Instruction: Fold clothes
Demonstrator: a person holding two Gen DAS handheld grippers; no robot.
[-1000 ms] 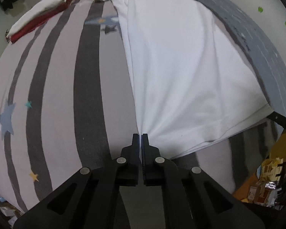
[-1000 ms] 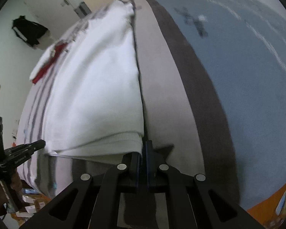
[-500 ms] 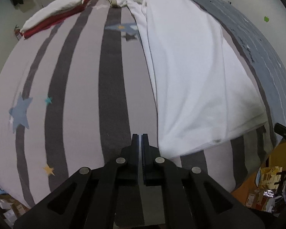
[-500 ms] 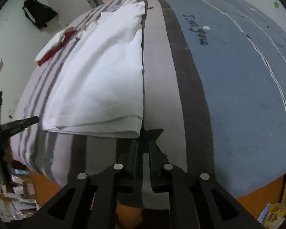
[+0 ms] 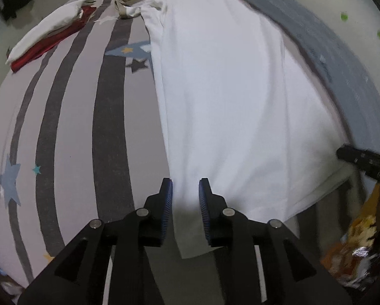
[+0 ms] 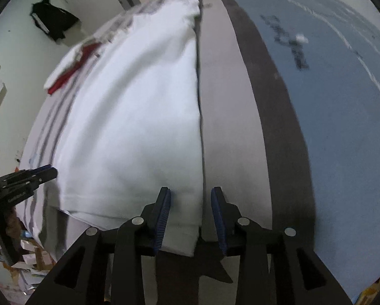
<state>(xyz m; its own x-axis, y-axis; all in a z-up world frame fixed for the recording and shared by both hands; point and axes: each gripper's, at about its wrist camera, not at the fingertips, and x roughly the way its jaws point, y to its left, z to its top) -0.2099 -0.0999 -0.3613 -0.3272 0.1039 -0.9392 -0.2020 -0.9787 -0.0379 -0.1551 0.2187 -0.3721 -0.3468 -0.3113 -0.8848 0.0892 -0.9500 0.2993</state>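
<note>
A white garment [image 5: 228, 96], folded lengthwise, lies flat along the striped bedcover [image 5: 70, 127]. My left gripper [image 5: 185, 190] stands over its near left corner. The jaws are opening, and cloth lies between the blue pads without being pinched. In the right wrist view the same white garment [image 6: 139, 117] fills the left half. My right gripper [image 6: 191, 198] straddles its near right corner and folded edge, jaws also opening, pads off the cloth. Each gripper shows in the other's view: the right gripper [image 5: 362, 160], the left gripper [image 6: 27, 178].
A red and white folded pile [image 5: 45, 43] and a beige cloth [image 5: 129, 7] lie at the far end of the bed. A blue blanket [image 6: 342, 101] covers the right side. Beyond the near bed edge, clutter [image 5: 354, 254] covers the floor. A black garment [image 6: 52, 23] hangs on the wall.
Both grippers were shut at the garment's near corners a second ago. Both now have their jaws parted over those corners, and the garment lies flat on the bed.
</note>
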